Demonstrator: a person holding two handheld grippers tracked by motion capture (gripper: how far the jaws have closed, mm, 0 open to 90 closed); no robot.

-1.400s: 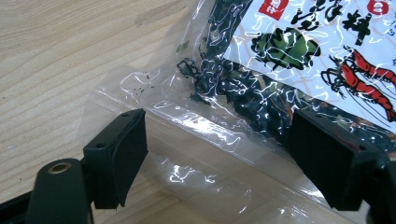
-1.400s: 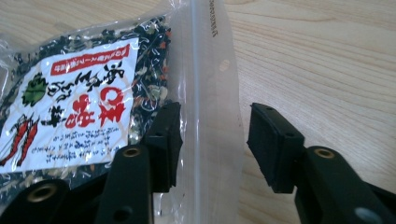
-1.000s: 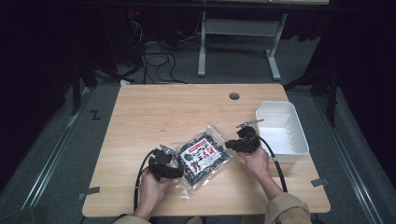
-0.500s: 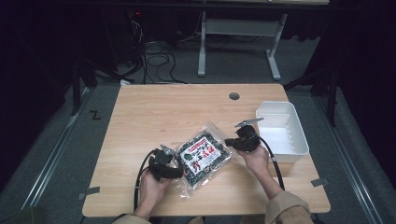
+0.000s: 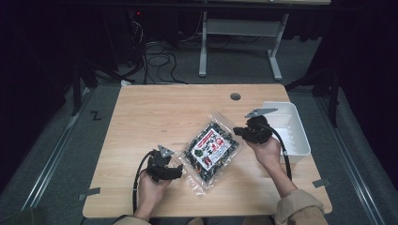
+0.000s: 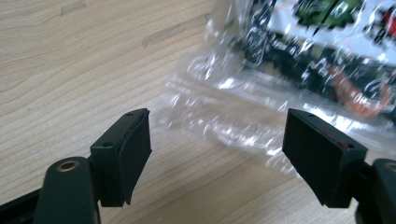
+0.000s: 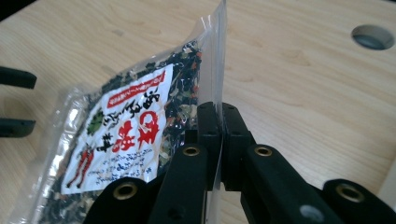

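I am midway through taking hold of the bag (image 5: 212, 149) with both hands: one edge is caught, the other is not yet.

Nearest me, my left tongs (image 6: 217, 156) stand spread wide, one jaw on each side of the bag's clear bottom seam, low over the tabletop (image 6: 60, 79). The seam lies between the jaws, but neither pad presses it, so these tongs hold nothing. From above, the left tongs (image 5: 180, 171) point at the bag's near corner, just beside it.

Farther out, my right tongs (image 7: 219, 140) are pressed together on the bag's clear side edge, the film standing up as a thin sheet between the two jaws. That corner looks lifted a little, while the rest of the bag seems to rest on the tabletop, label up, in the middle of the near half. In the high view the right tongs (image 5: 240, 132) sit at the bag's far right corner.

Beyond the right hand stands a white bin (image 5: 300, 140), at the tabletop's right edge, apart from the bag.

I judge the next move is to ease the left tongs forward over the seam and close them, keeping the film flat between the pads so that it does not slip or crumple out.
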